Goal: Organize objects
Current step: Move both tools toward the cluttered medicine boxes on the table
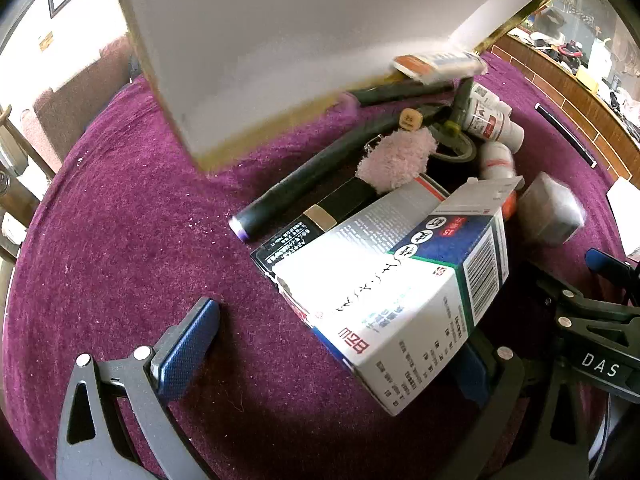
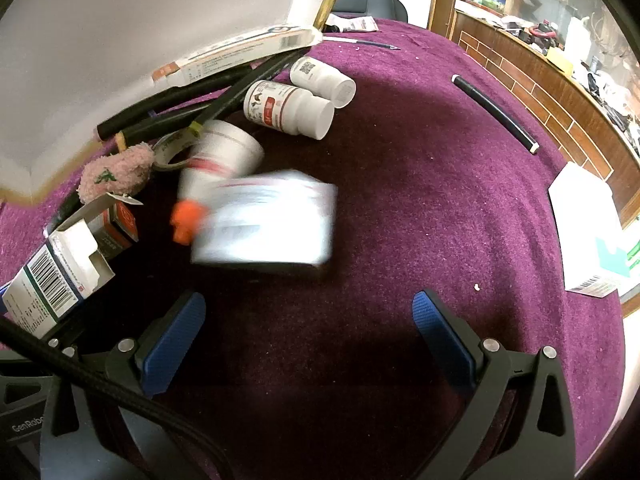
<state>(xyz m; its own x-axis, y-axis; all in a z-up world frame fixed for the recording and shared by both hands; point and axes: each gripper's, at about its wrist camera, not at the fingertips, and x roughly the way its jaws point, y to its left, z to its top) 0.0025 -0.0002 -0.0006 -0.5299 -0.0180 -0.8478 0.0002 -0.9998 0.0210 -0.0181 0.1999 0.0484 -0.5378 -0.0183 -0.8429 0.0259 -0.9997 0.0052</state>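
A pile of objects lies on the purple cloth (image 1: 120, 240). In the left wrist view a white, blue and green carton (image 1: 400, 300) lies tilted between the wide-spread blue fingers (image 1: 188, 344) of my left gripper (image 1: 336, 328). The near pad stands clear of it and the other finger is partly hidden behind it. In the right wrist view my right gripper (image 2: 310, 300) is open over bare cloth. Just beyond its tips is a white box (image 2: 268, 220), smeared by motion. White pill bottles (image 2: 288, 108), an orange-capped bottle (image 2: 220, 156) and a pink fuzzy item (image 2: 116, 172) lie behind.
A big white box with gold edges (image 2: 120, 20) leans over the pile, a flat orange-and-white carton (image 2: 236, 52) against it. Black tubes (image 2: 168, 96) and a tape roll (image 1: 456, 148) lie there too. A black pen (image 2: 496, 112) and a white-teal box (image 2: 588, 232) sit to the right.
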